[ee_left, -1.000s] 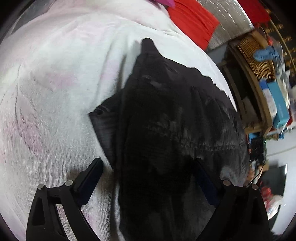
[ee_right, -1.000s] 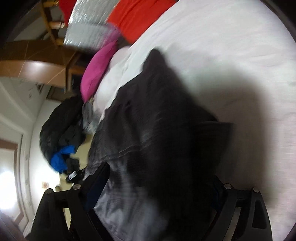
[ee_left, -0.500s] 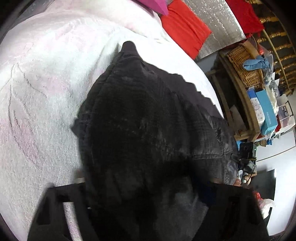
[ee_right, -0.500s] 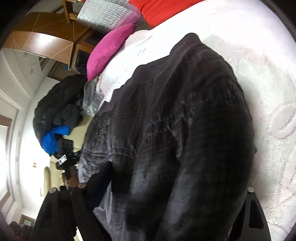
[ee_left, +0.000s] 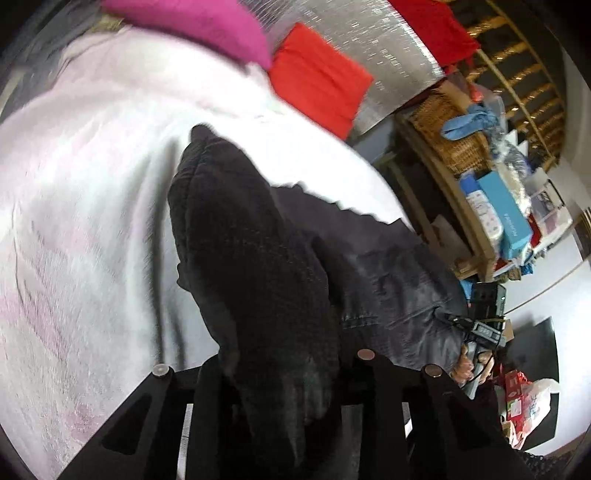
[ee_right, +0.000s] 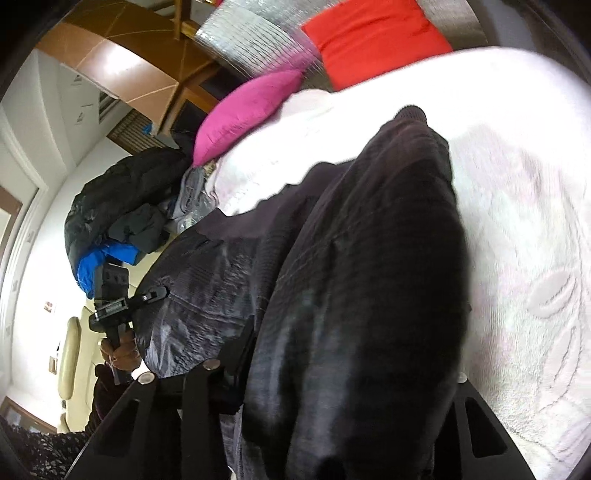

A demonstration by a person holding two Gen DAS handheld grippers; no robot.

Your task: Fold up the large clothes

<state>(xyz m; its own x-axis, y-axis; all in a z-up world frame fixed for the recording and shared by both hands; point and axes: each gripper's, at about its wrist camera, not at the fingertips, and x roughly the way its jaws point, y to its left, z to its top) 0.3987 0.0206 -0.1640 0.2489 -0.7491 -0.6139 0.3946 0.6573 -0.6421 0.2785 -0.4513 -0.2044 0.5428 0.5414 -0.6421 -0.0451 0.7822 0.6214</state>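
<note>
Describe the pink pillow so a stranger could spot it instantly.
Start at the white bedspread with the dark garment lying on it. At its far end, against the silver headboard, lies the pink pillow. Its neighbour, the red pillow, is flat and orange-red; this one is magenta and plump.

Both views fisheye, edges bent, black corners. Left wrist view motion-blurred: white bedspread (ee_left: 92,221) streaked, pink pillow (ee_left: 207,22) smeared. Right wrist view sharper, bedspread (ee_right: 517,206) blown out near top right. Daylight glare on the wall at left. Dark jacket (ee_right: 362,266) underexposed, folds barely readable; faint sheen on its quilted part.
</note>
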